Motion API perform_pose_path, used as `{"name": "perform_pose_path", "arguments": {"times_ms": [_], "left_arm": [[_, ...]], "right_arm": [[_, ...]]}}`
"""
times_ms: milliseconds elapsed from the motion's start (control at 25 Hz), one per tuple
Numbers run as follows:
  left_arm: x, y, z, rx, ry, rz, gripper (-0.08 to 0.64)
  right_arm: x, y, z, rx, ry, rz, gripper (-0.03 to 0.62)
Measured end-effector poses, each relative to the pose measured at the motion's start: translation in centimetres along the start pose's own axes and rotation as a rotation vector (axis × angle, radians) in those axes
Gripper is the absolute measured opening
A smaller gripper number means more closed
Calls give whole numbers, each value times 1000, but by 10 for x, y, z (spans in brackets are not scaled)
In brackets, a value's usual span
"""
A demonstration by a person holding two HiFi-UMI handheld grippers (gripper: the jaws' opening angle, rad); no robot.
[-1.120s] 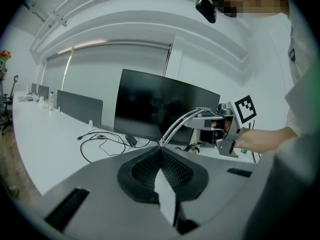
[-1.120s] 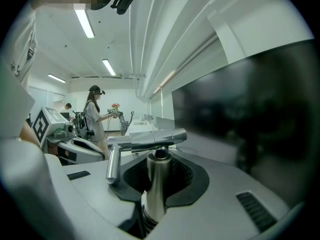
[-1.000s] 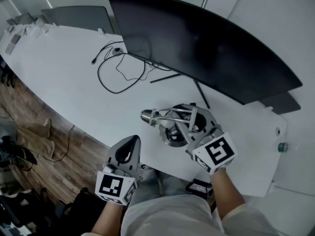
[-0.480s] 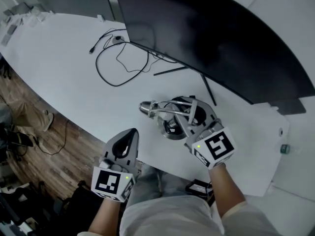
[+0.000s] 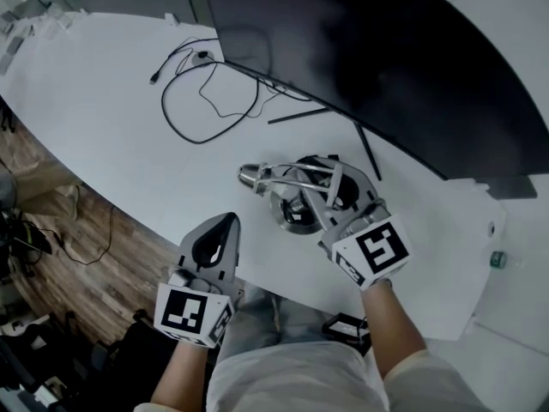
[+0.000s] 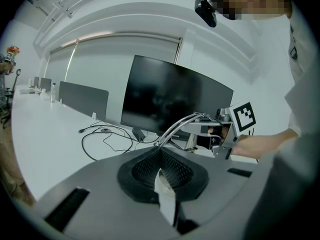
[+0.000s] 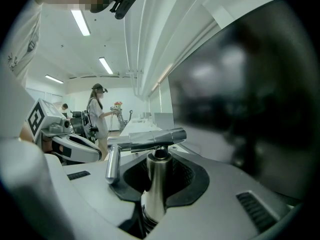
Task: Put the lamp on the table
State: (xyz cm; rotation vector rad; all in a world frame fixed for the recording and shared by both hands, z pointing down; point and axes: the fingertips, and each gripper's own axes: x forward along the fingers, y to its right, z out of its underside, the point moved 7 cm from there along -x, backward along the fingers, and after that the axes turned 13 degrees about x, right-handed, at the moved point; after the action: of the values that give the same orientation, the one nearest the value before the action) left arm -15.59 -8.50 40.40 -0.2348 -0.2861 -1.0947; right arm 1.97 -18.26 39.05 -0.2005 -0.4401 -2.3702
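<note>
Right gripper: fingers clamped on the upright cylindrical post of the polished chrome desk lamp. Its round base sat low at the smooth white worktop, near the front edge and before the black curved monitor; contact could not be told. Left gripper: fingers together, holding nothing. 1 black cable lay looped.

Even, cool light; heavy fisheye bending in both gripper views.
Glare from ceiling strip lights in the right gripper view; the monitor there is blurred; head view shows a bright white desk, dim floor.
</note>
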Motion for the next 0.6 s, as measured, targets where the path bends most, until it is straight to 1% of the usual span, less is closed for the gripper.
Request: {"name": "perform_pose_path", "arguments": {"times_ms": [600], "left_arm": [[0, 4, 2, -17, 6, 4, 2]], "right_arm": [[15, 5, 3, -29, 16, -7, 75]]}}
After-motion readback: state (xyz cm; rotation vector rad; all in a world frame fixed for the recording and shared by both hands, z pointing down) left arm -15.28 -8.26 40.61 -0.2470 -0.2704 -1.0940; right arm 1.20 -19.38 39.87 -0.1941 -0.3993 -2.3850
